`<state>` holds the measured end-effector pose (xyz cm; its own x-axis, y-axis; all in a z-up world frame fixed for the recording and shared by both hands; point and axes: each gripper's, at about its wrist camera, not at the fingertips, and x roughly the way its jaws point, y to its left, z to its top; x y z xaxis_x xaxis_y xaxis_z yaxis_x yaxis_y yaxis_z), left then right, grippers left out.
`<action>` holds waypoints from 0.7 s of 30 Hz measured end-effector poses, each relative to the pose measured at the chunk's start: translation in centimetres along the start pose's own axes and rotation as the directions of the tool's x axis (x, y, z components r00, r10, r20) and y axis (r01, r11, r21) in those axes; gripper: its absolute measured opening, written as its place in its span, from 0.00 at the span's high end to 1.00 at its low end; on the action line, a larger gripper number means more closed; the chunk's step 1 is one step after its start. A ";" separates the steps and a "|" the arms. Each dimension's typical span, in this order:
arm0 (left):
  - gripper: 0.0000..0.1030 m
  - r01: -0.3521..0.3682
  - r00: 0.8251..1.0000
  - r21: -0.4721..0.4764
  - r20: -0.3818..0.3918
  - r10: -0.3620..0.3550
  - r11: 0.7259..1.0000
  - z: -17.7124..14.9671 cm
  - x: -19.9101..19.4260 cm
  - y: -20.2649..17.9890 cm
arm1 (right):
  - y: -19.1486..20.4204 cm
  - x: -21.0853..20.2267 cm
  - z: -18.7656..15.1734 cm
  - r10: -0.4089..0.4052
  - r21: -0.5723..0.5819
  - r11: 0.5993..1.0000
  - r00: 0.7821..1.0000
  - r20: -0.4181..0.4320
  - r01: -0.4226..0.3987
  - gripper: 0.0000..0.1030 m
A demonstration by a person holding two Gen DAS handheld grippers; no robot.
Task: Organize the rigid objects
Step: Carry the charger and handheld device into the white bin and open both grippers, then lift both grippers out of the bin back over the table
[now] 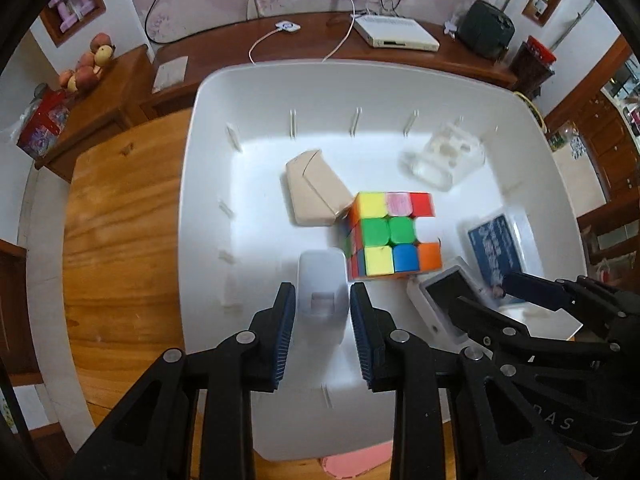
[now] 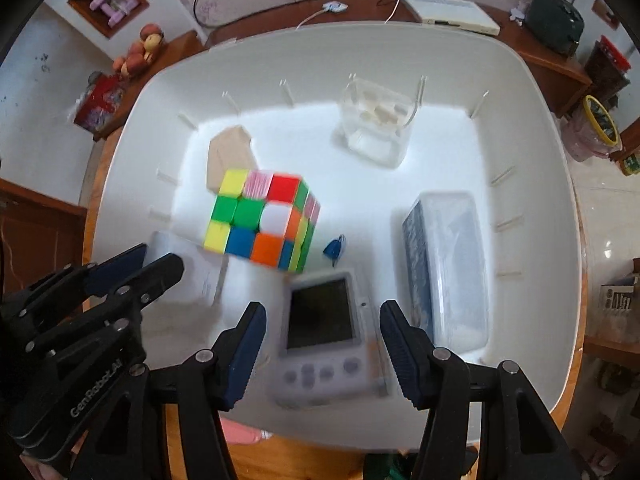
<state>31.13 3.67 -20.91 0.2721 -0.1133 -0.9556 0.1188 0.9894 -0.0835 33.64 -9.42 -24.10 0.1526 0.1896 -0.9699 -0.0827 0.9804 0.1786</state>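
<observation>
A white bin (image 1: 320,66) holds a colourful puzzle cube (image 1: 394,236), a beige wedge-shaped block (image 1: 312,192), a clear plastic piece (image 1: 444,156) and a blue-labelled clear case (image 1: 496,244). My left gripper (image 1: 322,286) points down into the bin, open, with a small white box (image 1: 322,268) between its fingers; slim gaps show at both pads. My right gripper (image 2: 323,305) is open astride a white handheld game console (image 2: 320,372), gaps on both sides. A tiny blue item (image 2: 335,248) lies beside the cube (image 2: 260,216). The two grippers sit close together.
The bin stands on a wooden table (image 1: 120,240). Behind it a dark wooden counter carries cables, a flat white device (image 1: 396,32) and a dark radio (image 1: 486,28). Fruit (image 1: 94,62) sits on a side cabinet at the left. Something pink (image 1: 352,464) lies by the bin's near edge.
</observation>
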 end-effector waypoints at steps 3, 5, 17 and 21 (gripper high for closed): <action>0.56 0.001 1.000 -0.009 0.025 -0.001 1.000 0.6 -0.9 -0.1 | -0.5 -0.9 0.7 0.021 0.016 1.000 0.999 0.029 -0.022 0.41; 0.50 0.002 0.999 -0.007 0.038 -0.002 1.000 0.8 -1.4 -0.4 | -0.8 -1.6 0.8 0.029 0.025 0.999 0.998 0.048 -0.030 0.41; 0.32 0.022 0.996 -0.024 0.090 -0.020 0.999 -0.4 -5.0 -1.3 | -1.2 -6.3 -0.7 0.034 -0.002 0.999 0.990 0.136 -0.034 0.41; 0.31 0.027 0.994 -0.016 0.107 -0.025 1.000 -1.7 -6.5 -1.8 | -0.9 -8.4 -2.1 0.036 -0.027 0.999 0.985 0.170 -0.032 0.41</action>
<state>27.55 2.73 -15.03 0.3693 -0.1469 -0.9176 0.1109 0.9873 -0.1135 30.39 -11.95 -16.48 0.3143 0.2307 -0.9209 -0.1136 0.9722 0.2047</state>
